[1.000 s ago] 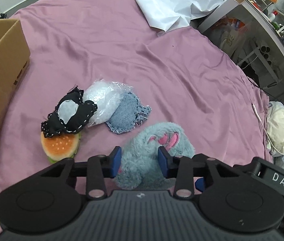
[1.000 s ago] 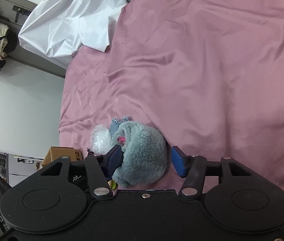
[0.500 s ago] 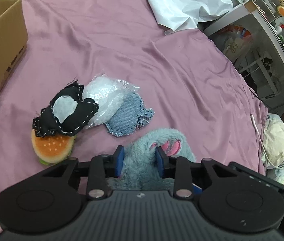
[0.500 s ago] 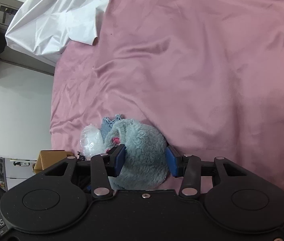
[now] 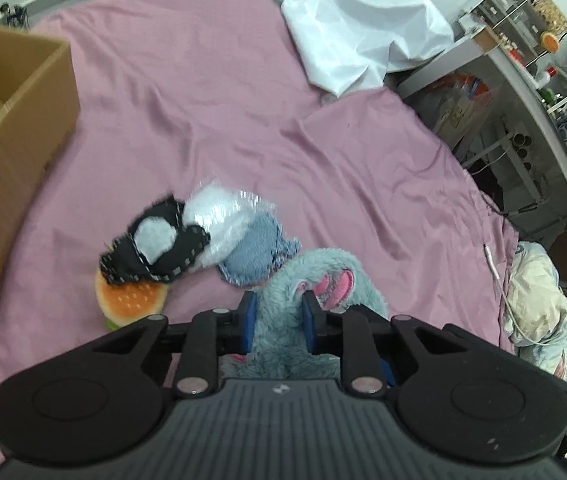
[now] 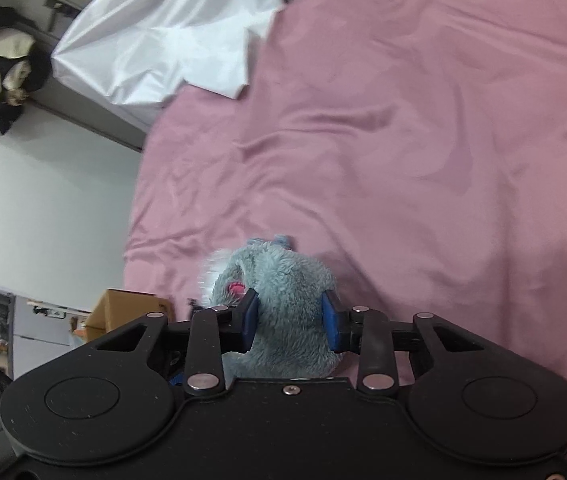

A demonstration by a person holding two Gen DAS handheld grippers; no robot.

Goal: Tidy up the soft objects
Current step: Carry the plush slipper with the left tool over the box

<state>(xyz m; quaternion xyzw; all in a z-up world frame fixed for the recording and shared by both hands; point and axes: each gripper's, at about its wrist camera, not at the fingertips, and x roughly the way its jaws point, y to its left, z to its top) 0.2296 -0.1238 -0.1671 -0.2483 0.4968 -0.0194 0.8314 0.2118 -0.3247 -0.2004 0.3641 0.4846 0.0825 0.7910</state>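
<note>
A fluffy grey-blue plush toy [image 5: 323, 280] with pink paw pads lies on the pink bedsheet [image 5: 223, 100]. My left gripper [image 5: 277, 322] is shut on it. My right gripper [image 6: 290, 326] is shut on the same plush toy [image 6: 283, 280] from the other side. Beyond it lie a denim pouch [image 5: 257, 254], a clear plastic bag of white stuffing [image 5: 219, 216], a black-and-white stitched cushion [image 5: 155, 246] and a burger-shaped toy [image 5: 129, 300]. An open cardboard box [image 5: 11, 152] stands at the left.
A white sheet [image 5: 355, 24] is crumpled at the far end of the bed. Shelves with clutter [image 5: 531, 92] stand to the right, and a bundle with cables [image 5: 543, 312] lies beside the bed. A wall [image 6: 43, 200] borders the bed's left side.
Both grippers have closed onto the plush toy, jaws narrowing from wide open. The plush now sits higher in both views, and the scene has shifted with motion blur.
</note>
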